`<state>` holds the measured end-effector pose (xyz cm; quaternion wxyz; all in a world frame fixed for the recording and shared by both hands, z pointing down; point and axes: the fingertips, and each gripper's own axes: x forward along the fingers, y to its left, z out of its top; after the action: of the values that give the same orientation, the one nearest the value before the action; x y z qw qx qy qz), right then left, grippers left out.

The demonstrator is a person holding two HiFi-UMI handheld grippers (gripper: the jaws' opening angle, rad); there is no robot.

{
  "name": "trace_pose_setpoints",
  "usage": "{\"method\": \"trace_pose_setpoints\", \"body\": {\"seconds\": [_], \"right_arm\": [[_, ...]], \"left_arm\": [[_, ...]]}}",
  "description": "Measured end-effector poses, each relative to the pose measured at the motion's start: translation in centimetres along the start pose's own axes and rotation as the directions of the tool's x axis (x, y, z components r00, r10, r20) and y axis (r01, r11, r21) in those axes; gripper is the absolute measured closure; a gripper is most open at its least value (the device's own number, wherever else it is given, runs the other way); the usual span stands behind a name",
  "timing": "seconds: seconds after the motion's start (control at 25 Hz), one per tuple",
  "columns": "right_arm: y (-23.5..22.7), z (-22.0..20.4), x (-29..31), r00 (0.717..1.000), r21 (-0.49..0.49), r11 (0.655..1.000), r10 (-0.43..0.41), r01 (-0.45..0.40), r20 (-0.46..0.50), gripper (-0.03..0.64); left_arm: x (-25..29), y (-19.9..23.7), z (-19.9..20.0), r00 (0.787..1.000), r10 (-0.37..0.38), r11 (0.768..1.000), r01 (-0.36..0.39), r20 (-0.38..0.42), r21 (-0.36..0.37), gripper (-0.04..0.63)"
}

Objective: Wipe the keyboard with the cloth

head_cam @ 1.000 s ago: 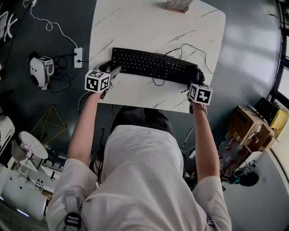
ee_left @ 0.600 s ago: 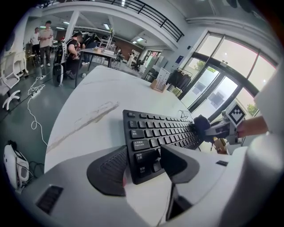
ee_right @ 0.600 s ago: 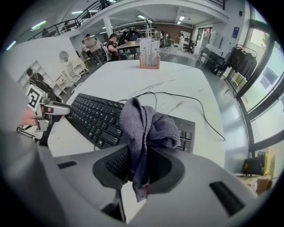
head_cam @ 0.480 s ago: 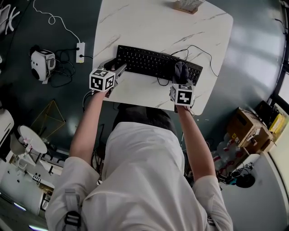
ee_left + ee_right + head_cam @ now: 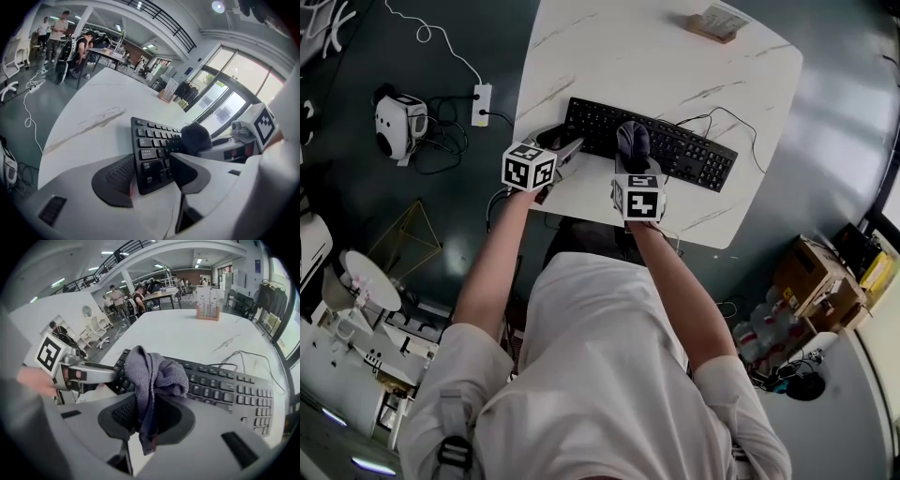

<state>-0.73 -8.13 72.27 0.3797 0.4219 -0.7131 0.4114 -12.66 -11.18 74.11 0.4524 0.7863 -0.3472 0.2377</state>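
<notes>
A black keyboard (image 5: 684, 150) lies across the white marble table (image 5: 619, 56). My left gripper (image 5: 565, 150) is at the keyboard's left end; in the left gripper view its jaws (image 5: 150, 176) are shut on the near-left corner of the keyboard (image 5: 154, 150). My right gripper (image 5: 635, 161) is shut on a bunched grey cloth (image 5: 633, 141), which rests on the keys left of the keyboard's middle. In the right gripper view the cloth (image 5: 154, 376) hangs between the jaws (image 5: 145, 416) over the keyboard (image 5: 225, 385), with the left gripper (image 5: 89, 373) close by.
A small wooden holder (image 5: 717, 21) stands at the table's far edge. The keyboard's cable (image 5: 712, 117) loops behind it. On the floor to the left lie a power strip (image 5: 481, 103) and a small white device (image 5: 397, 122); cardboard boxes (image 5: 811, 272) stand at the right.
My right gripper has slid the cloth leftward along the keyboard, from its right end to left of its middle. The left gripper has kept its hold on the left end.
</notes>
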Motion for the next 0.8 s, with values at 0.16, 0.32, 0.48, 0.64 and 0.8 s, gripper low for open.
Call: {"method": "trace_pose_setpoints", "body": {"seconds": [0.16, 0.32, 0.48, 0.64, 0.8], "right_arm": [[4.9, 1.3, 2.0, 0.993, 0.014, 0.994, 0.107, -0.108, 0.040, 0.520], [7.7, 2.4, 3.1, 0.974, 0.042, 0.976, 0.209, -0.213, 0.083, 0.520], [8.1, 2.9, 3.5, 0.963, 0.074, 0.964, 0.245, -0.254, 0.113, 0.520], [8.5, 3.3, 3.4, 0.936, 0.107, 0.934, 0.328, -0.342, 0.130, 0.520], [9.9, 3.6, 4.0, 0.922, 0.069, 0.922, 0.375, -0.382, 0.097, 0.520]], "left_arm": [[-0.4, 0.0, 0.2, 0.997, -0.074, 0.994, 0.076, 0.033, -0.073, 0.350], [-0.7, 0.1, 0.5, 0.992, -0.115, 0.986, 0.120, 0.046, -0.118, 0.350], [-1.1, 0.4, 0.6, 0.987, -0.147, 0.974, 0.156, 0.065, -0.166, 0.370], [-2.1, 1.1, 0.2, 0.991, -0.123, 0.973, 0.132, 0.058, -0.187, 0.374], [-3.3, 2.9, -0.8, 1.000, -0.026, 0.981, 0.026, 0.002, -0.193, 0.380]]}}
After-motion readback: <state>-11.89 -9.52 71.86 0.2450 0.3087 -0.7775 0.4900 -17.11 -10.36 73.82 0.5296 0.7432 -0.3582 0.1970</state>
